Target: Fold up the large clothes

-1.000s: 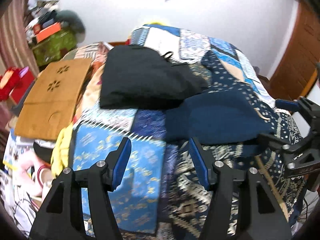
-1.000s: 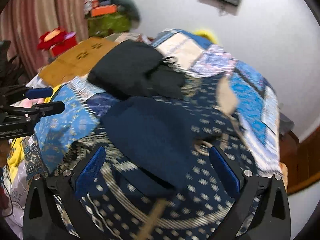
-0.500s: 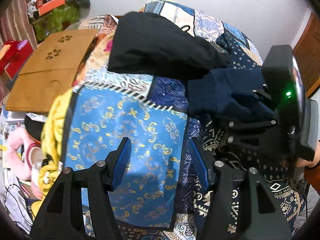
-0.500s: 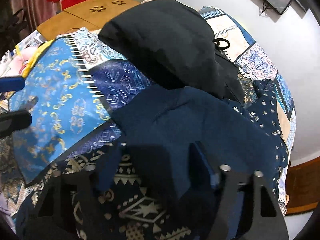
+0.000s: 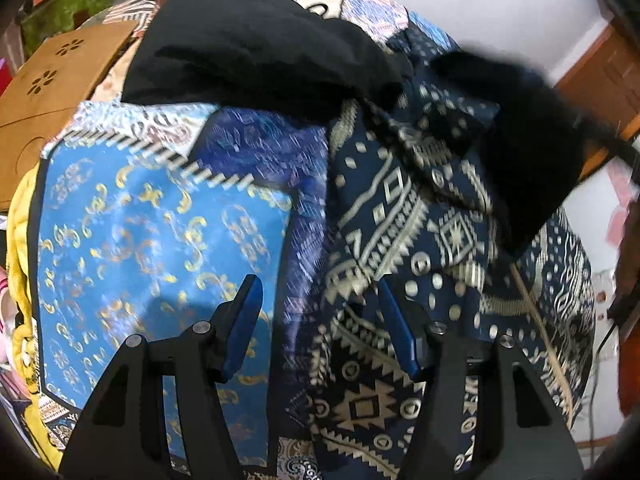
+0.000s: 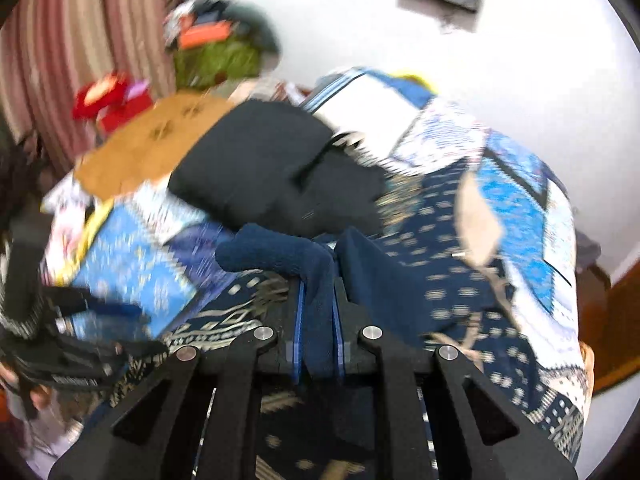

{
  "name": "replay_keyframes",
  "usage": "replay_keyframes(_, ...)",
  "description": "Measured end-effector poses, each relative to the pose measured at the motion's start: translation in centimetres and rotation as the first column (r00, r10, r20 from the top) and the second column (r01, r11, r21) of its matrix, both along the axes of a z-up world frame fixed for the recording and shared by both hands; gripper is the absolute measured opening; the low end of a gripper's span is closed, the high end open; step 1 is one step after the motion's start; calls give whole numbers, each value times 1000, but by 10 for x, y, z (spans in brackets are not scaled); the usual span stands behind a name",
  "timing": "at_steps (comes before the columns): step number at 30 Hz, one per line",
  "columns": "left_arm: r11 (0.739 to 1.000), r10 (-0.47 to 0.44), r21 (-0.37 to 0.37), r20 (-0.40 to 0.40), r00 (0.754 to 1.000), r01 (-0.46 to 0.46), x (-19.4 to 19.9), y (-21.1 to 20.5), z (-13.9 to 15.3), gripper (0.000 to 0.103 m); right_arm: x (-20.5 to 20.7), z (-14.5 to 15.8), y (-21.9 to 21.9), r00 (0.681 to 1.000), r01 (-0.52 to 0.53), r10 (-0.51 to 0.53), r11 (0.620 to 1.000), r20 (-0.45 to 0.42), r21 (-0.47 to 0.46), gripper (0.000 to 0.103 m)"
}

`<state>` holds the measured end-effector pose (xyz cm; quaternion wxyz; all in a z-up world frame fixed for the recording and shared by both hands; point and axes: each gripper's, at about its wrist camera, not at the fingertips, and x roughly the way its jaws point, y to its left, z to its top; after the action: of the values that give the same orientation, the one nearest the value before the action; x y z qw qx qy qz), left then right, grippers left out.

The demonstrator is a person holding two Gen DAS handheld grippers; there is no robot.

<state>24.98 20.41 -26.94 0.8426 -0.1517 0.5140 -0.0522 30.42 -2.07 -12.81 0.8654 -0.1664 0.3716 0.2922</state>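
The right gripper has just been closing and now pinches a bunched fold of the navy garment, which rises from between its blue pads and rolls over to the left of them. Just beyond that fold lies a black folded garment on the patchwork bedspread; a tan board with flower cut-outs sits farther off to the left.

The left gripper is spread, nothing between its pads, above the bedspread's bright blue panel. In this view the navy garment hangs blurred, up and to the right of the claw, with the black garment straight ahead and a yellow cloth at the far left.
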Motion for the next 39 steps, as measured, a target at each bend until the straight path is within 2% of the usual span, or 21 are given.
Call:
replay_keyframes(2, 999, -22, 47, -26, 999, 24, -1, -9, -9, 59, 6, 15, -20, 999, 47, -48, 998, 23, 34, 11)
replay_keyframes(5, 990, -6, 139, -59, 998, 14, 5, -20, -24, 59, 15, 34, -48, 993, 111, -114, 991, 41, 75, 11)
replay_keyframes(9, 980, 83, 180, -4, 997, -81, 27, -32, -16, 59, 19, 53, -75, 984, 164, -171, 977, 44, 136, 11)
replay_keyframes(12, 942, 165, 287, 56, 985, -174, 46, -42, -9, 59, 19, 66, -89, 978, 187, -200, 968, 61, 170, 11)
replay_keyframes(15, 877, 245, 403, 95, 965, -263, 58, -45, -7, 59, 15, 79, -102, 971, 202, -222, 959, 89, 197, 11)
replay_keyframes(17, 842, 308, 421, 136, 942, -337, 57, -37, -1, 59, 12, 86, -113, 965, 211, -238, 954, 109, 214, 11)
replay_keyframes(21, 809, 422, 357, 202, 884, -467, 39, -12, 20, 59, 10, 86, -133, 960, 234, -264, 941, 95, 244, 9)
replay_keyframes(22, 807, 432, 345, 211, 877, -480, 36, -8, 24, 59, 10, 82, -136, 959, 241, -269, 940, 91, 240, 9)
replay_keyframes(24, 810, 425, 343, 215, 879, -475, 31, -3, 27, 59, 12, 68, -144, 959, 259, -278, 937, 53, 236, 8)
replay_keyframes(30, 823, 377, 390, 168, 911, -413, 14, -9, 13, 64, 17, 13, -175, 944, 330, -320, 925, -84, 186, 8)
replay_keyframes(35, 842, 372, 373, 119, 920, -389, 12, -4, 0, 70, 10, -38, -212, 901, 392, -347, 908, -261, 147, 8)
replay_keyframes(39, 840, 347, 410, 100, 933, -356, 14, -10, -6, 71, -2, -56, -228, 872, 418, -364, 902, -327, 110, 9)
